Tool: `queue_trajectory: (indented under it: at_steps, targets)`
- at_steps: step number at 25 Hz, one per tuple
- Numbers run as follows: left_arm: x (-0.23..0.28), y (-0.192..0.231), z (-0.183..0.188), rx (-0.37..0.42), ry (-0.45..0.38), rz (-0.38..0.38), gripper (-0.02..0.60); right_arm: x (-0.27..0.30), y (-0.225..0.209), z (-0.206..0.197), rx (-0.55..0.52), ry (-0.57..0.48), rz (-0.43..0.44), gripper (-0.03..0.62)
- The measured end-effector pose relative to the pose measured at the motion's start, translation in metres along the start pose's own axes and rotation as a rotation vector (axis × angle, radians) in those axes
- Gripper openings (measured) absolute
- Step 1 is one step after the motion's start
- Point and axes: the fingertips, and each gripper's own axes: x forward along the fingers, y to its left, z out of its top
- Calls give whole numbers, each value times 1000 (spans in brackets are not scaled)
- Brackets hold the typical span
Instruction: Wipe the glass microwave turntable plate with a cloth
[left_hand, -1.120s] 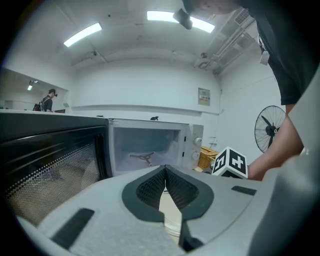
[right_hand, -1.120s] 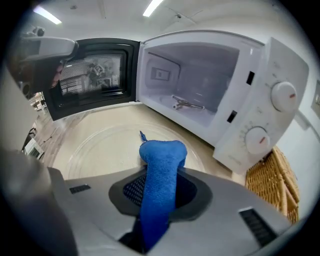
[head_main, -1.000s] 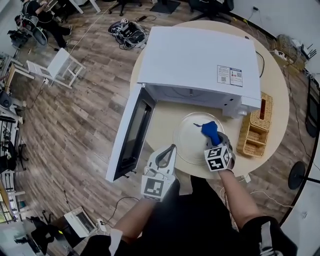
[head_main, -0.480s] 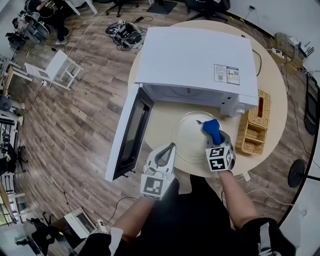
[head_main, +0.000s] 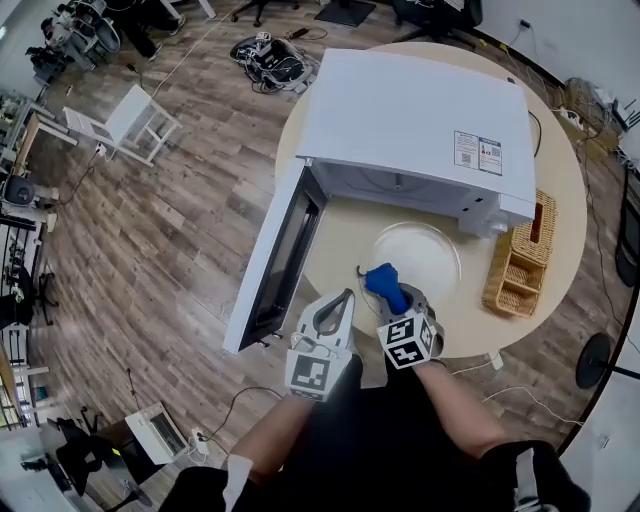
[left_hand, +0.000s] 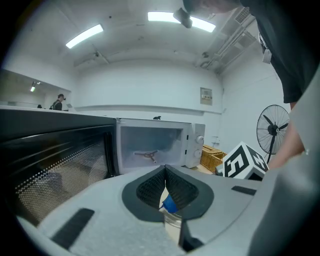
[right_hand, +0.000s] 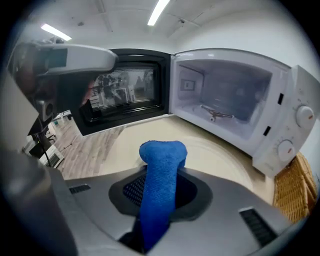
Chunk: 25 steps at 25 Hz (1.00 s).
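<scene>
Blue cloth (head_main: 384, 281), clamped in your right hand-held gripper (head_main: 402, 303), sits over the near edge of the glass plate (head_main: 428, 252); your left hand-held gripper (head_main: 331, 316) is closed and empty; wiping looks under way.

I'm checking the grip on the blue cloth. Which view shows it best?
The right gripper view: the blue cloth stands large, clamped between the tongs of the right gripper. The head view shows it small; the left gripper view only a blue sliver.
</scene>
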Motion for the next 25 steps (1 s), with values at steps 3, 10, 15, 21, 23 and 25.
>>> queue_trajectory:
  at_steps: [3, 10, 15, 21, 23, 25]
  targets:
    - [-8, 4, 0, 0, -2, 13, 6, 11, 30, -8, -32, 26, 56, 78]
    - [-18, 14, -8, -9, 12, 33, 6, 18, 32, -12, -35, 21, 53, 81]
    - [-15, 6, -5, -21, 4, 9, 6, 9, 13, -23, -31, 39, 1, 81]
    - [-7, -2, 1, 21, -3, -28, 6, -12, -34, -50, -11, 49, -122, 80]
    - [-6, -7, 1, 17, 0, -38, 6, -20, -50, -60, 14, 58, -164, 80]
    - [-3, -12, 1, 8, 0, -49, 6, -28, -66, -70, 30, 71, -207, 80]
